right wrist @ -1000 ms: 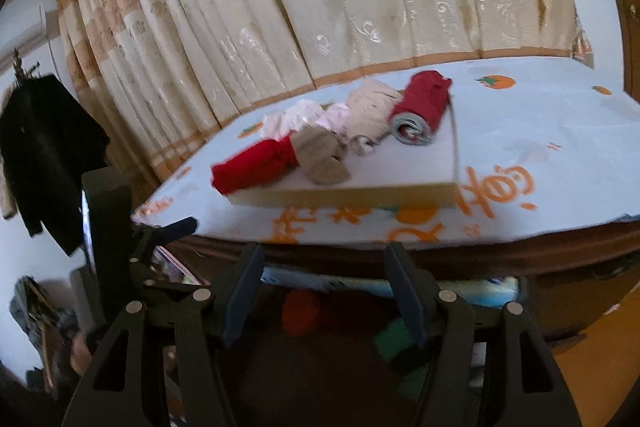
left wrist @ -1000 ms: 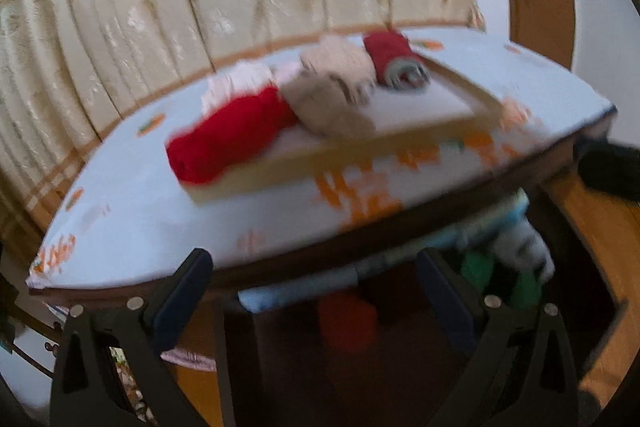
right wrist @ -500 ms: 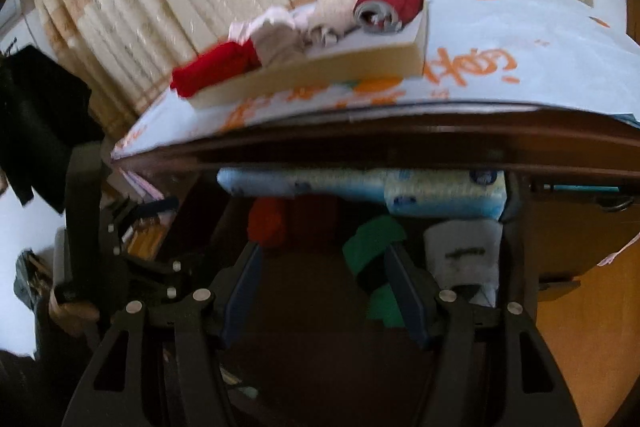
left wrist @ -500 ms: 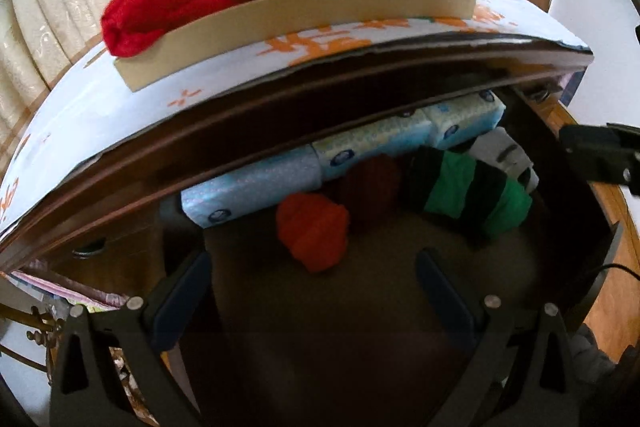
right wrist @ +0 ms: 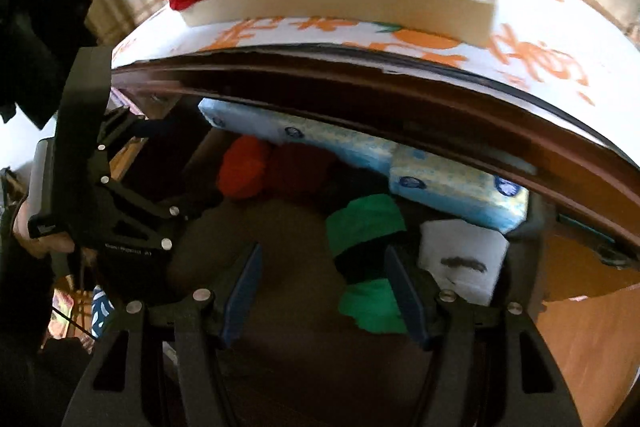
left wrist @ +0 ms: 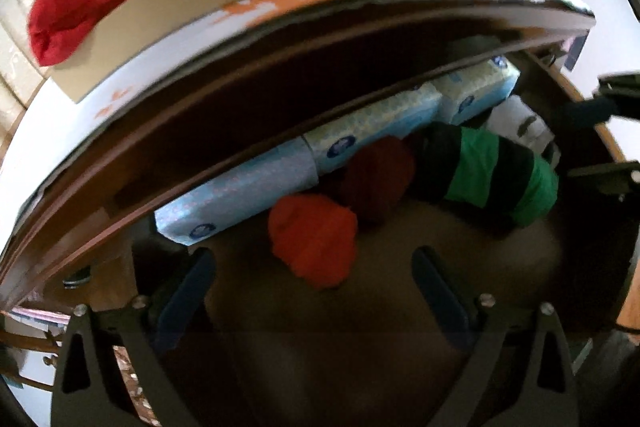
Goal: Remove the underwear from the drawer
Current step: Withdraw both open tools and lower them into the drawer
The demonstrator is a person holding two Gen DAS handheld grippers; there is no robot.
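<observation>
The open drawer holds rolled underwear: an orange-red roll, a dark red roll, a green and black striped roll and a white roll. My left gripper is open and empty, just in front of the orange-red roll. My right gripper is open and empty above the drawer floor; the striped roll lies by its right finger, the white roll beyond. The orange-red roll is further back left.
Light blue tissue packs line the drawer's back, also in the right wrist view. Above, the tabletop with an orange-print cloth overhangs the drawer and carries a cardboard tray with several rolled garments. The left gripper's body is at left.
Both grippers have dropped from tabletop level and moved forward into the open drawer. The rolls now look larger and closer. Both stay open.
</observation>
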